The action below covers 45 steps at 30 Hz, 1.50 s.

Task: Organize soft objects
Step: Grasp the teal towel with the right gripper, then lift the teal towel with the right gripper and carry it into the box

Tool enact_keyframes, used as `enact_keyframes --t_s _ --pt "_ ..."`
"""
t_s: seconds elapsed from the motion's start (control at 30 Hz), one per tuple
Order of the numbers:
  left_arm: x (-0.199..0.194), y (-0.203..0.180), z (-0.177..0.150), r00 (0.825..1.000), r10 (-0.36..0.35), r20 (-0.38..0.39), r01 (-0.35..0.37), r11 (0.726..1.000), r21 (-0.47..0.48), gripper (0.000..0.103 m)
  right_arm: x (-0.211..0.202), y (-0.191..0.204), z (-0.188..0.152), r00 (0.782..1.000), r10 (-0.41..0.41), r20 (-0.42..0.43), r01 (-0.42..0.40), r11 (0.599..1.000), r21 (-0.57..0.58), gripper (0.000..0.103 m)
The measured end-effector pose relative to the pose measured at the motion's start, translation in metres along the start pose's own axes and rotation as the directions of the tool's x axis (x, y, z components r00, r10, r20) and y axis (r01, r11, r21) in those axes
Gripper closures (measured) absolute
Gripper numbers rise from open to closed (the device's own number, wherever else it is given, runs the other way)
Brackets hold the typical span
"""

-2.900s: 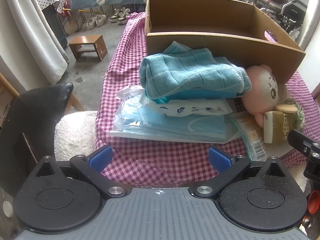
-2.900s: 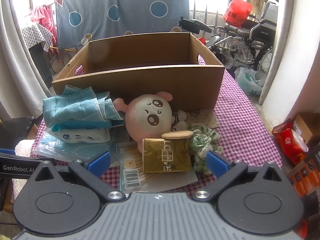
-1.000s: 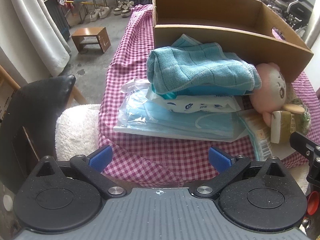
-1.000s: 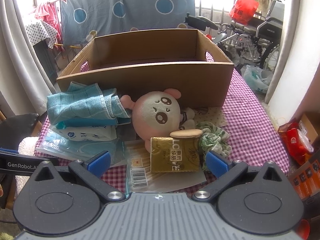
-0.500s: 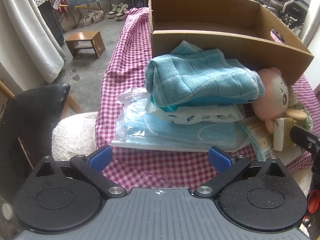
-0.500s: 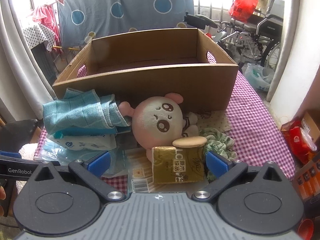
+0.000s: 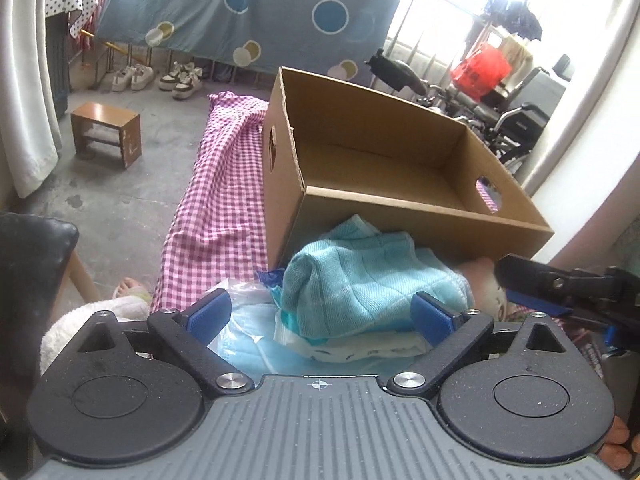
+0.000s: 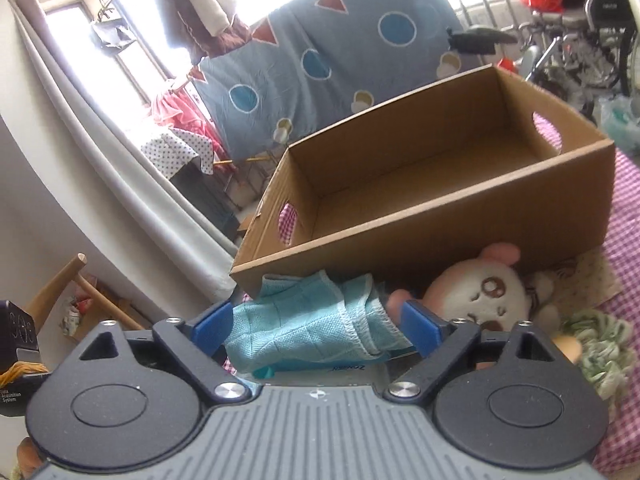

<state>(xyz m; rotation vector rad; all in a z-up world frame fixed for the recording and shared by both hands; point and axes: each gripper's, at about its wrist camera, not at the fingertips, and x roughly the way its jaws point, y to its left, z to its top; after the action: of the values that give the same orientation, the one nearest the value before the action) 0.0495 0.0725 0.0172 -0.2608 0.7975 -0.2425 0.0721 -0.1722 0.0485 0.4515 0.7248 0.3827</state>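
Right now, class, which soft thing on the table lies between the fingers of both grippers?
The blue towel, folded atop the mask packs. The plush and green scrunchie lie off to the right.

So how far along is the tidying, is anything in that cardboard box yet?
Nothing is packed: the cardboard box looks empty. In hand: both tongs, left and right, have just been closing around the folded blue towel, not clearly gripping yet. Left: the towel, mask packets, plush toy and green scrunchie.
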Motion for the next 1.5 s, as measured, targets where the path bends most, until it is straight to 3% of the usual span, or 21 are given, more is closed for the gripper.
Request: enact_keyframes --t_s 0.1,0.17,0.23,0.5,0.67,0.83,1.1,1.2,1.5 --pt "0.007 0.009 0.006 0.998 -0.062 -0.012 0.061 0.998 -0.035 0.011 0.013 0.002 0.002 1.0 -0.016 -0.025 0.016 1.0 -0.01 0.026" --pt "0.013 0.015 0.009 0.995 -0.1 -0.029 0.099 0.994 -0.055 0.021 0.018 0.005 0.007 0.999 -0.018 -0.028 0.017 1.0 -0.022 0.029" --pt "0.02 0.019 0.013 0.99 -0.128 -0.051 0.124 0.99 -0.072 0.025 0.027 0.009 0.009 0.999 -0.029 -0.033 0.028 0.999 -0.046 0.03" --pt "0.041 0.035 0.019 0.974 -0.195 -0.116 0.182 0.977 -0.108 0.034 0.074 0.02 0.023 0.985 -0.11 -0.132 0.091 0.986 -0.139 0.031" --pt "0.05 0.038 0.021 0.962 -0.233 -0.145 0.217 0.969 -0.118 0.045 0.097 0.019 0.025 0.967 -0.127 -0.222 0.095 0.984 -0.149 0.03" --pt "0.051 0.035 0.022 0.957 -0.251 -0.145 0.239 0.966 -0.096 0.06 0.101 0.023 0.024 0.96 -0.139 -0.241 0.094 0.977 -0.189 0.037" --pt "0.04 0.021 0.021 0.97 -0.221 -0.099 0.221 0.975 -0.011 0.082 0.095 0.041 0.018 0.97 -0.12 -0.212 0.047 0.947 -0.318 0.082" --pt "0.031 0.013 0.022 0.974 -0.213 -0.072 0.215 0.976 0.022 0.085 0.085 0.044 0.017 0.978 -0.099 -0.184 0.033 0.943 -0.332 0.088" --pt "-0.007 -0.028 0.036 0.977 -0.212 0.02 0.206 0.965 0.163 0.087 0.032 0.044 0.022 0.998 -0.012 -0.054 -0.006 0.946 -0.323 0.09"
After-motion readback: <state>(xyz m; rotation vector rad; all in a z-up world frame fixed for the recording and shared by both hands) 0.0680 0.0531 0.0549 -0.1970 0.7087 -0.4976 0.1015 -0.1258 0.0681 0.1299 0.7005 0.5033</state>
